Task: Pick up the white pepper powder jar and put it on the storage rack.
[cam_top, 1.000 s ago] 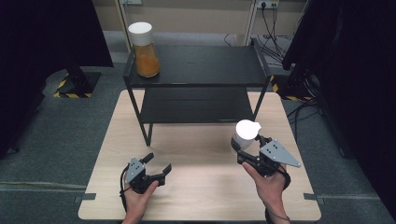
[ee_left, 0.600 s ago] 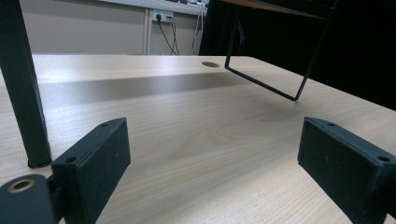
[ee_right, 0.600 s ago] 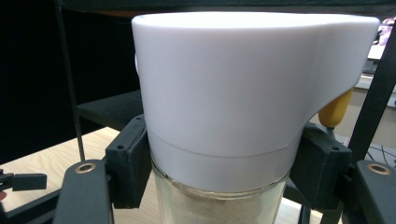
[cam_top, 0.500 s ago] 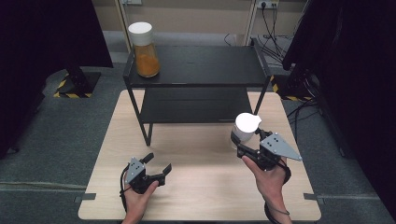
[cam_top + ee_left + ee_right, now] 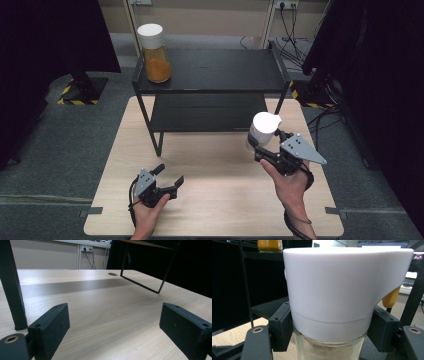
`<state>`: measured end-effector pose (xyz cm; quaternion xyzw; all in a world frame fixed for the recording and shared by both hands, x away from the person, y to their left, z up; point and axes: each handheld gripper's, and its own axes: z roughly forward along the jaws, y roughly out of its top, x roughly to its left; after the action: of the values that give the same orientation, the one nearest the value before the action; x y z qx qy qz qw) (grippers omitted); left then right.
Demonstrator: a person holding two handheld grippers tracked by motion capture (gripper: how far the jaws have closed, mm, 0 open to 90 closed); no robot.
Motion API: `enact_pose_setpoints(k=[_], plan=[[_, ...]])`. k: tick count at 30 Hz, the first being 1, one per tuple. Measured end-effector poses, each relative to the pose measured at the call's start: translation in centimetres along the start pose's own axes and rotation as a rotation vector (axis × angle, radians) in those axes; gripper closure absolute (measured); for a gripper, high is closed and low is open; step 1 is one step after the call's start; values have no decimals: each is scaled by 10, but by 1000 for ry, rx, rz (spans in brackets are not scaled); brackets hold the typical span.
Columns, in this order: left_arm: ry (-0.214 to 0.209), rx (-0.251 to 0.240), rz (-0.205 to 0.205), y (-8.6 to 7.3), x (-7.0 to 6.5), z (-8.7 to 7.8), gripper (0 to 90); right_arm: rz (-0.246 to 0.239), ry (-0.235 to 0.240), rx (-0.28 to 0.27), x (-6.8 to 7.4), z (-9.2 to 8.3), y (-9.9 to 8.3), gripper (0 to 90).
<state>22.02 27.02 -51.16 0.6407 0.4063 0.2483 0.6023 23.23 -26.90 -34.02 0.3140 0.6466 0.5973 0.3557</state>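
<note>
Above the table (image 5: 210, 170), white-lidded jar (image 5: 262, 131) higher in right tool (image 5: 260, 145) than before

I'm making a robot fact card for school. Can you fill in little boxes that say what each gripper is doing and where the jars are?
Right gripper: shut on the white-lidded jar, jaws pressing just under its lid
Jar in gripper: glass, pale powder inside, held upright above the table
Left gripper: open, nothing between its jaws, low over the table
Other jar: white lid, orange powder, standing on the top of the black shelf
Shelf: stands on the far part of the table
</note>
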Motion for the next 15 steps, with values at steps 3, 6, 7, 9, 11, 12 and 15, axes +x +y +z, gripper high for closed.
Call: enact_pose_setpoints(k=[3, 6, 7, 9, 11, 12, 15], plan=[[0, 1, 1, 0, 0, 0, 87, -4, 3, -3, 0, 2, 6, 308], [-1, 2, 0, 0, 0, 0, 87, -6, 11, -6, -1, 4, 12, 308], [-1, 2, 0, 0, 0, 0, 87, -5, 13, -8, -2, 5, 14, 308], [-1, 2, 0, 0, 0, 0, 87, -4, 16, -13, -2, 6, 18, 308], [-1, 0, -2, 0, 0, 0, 87, -3, 15, -19, -2, 8, 21, 308], [-1, -1, -3, 0, 0, 0, 87, -5, 14, -20, -2, 8, 24, 308], [-2, 1, -3, 0, 0, 0, 87, -12, 14, -22, -2, 10, 30, 308]])
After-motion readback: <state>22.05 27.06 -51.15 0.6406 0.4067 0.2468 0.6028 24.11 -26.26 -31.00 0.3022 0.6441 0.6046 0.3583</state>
